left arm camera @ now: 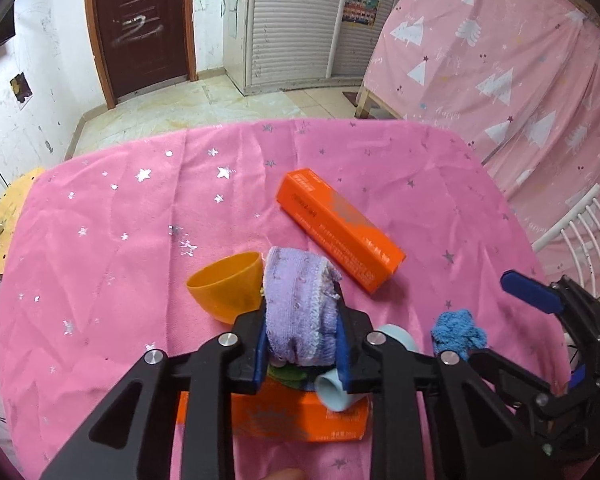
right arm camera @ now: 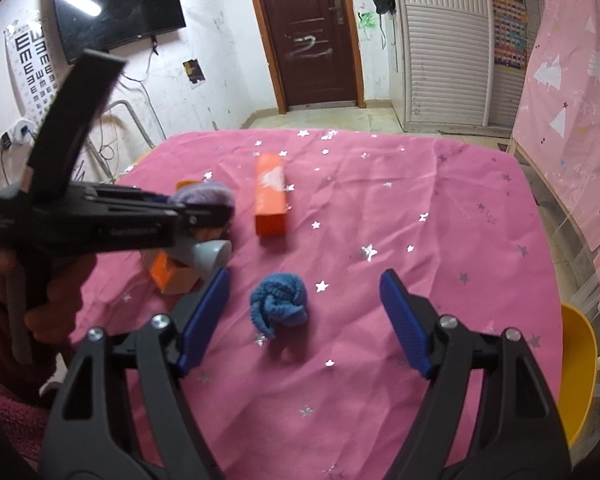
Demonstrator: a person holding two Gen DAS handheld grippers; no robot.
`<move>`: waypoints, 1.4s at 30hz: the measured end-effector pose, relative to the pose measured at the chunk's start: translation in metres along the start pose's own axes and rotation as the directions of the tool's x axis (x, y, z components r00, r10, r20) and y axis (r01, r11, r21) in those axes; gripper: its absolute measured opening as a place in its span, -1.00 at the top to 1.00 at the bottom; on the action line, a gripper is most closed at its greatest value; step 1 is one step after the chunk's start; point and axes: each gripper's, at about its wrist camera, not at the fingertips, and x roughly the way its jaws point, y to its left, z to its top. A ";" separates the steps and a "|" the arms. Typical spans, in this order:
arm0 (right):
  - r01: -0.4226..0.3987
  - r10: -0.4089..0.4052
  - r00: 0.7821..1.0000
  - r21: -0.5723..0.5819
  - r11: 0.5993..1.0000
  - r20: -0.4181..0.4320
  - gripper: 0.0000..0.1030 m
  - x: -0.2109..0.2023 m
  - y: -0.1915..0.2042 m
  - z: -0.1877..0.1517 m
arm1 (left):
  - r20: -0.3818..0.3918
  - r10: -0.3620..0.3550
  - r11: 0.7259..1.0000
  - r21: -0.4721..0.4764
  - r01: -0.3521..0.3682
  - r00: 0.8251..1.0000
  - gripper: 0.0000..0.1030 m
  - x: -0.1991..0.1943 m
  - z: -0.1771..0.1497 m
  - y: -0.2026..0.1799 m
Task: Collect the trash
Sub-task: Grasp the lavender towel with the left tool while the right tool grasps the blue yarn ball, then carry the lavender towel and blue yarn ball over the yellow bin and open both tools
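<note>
My left gripper point(left arm camera: 300, 300) is shut on a rolled purple cloth point(left arm camera: 300, 312), held just above the pink star-print tablecloth point(left arm camera: 120, 240). An orange cup point(left arm camera: 228, 288) lies on its side just left of it. A long orange box point(left arm camera: 340, 228) lies beyond, and a second orange box point(left arm camera: 300, 416) with a pale blue cup point(left arm camera: 332, 392) sits under the gripper. My right gripper point(right arm camera: 304, 320) stands open. A blue knitted ball point(right arm camera: 278, 300) rests on the cloth between its fingers point(right arm camera: 404, 320), untouched.
A yellow chair point(right arm camera: 576, 360) stands at the table's right edge and a white slatted chair point(left arm camera: 580, 232) beside it. A pink tree-print curtain point(left arm camera: 500, 60) hangs to the right. A small yellow table point(left arm camera: 8, 220) stands at the left. A hand in a red sleeve point(right arm camera: 4, 320) holds the left gripper.
</note>
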 end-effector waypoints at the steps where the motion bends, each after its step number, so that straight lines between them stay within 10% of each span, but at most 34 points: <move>1: -0.002 0.002 1.000 -0.002 1.000 -0.007 -0.45 0.001 0.001 0.000 | 0.012 0.002 1.000 0.000 -0.002 1.000 0.64 -0.006 -0.001 0.001; 9: 0.006 -0.008 0.999 -0.042 0.999 -0.044 -0.44 0.006 0.016 -0.003 | 0.114 -0.004 0.999 -0.034 0.008 0.994 0.64 -0.052 0.000 0.013; 21: 0.048 -0.055 0.994 -0.071 0.996 -0.098 0.42 0.021 0.029 -0.005 | 0.180 -0.034 0.998 -0.043 0.043 0.983 0.64 -0.083 -0.001 0.014; 42: 0.098 -0.098 0.994 0.013 0.995 0.047 0.44 -0.024 0.001 0.005 | 0.227 -0.023 0.998 -0.046 0.034 0.974 0.64 -0.103 -0.006 0.010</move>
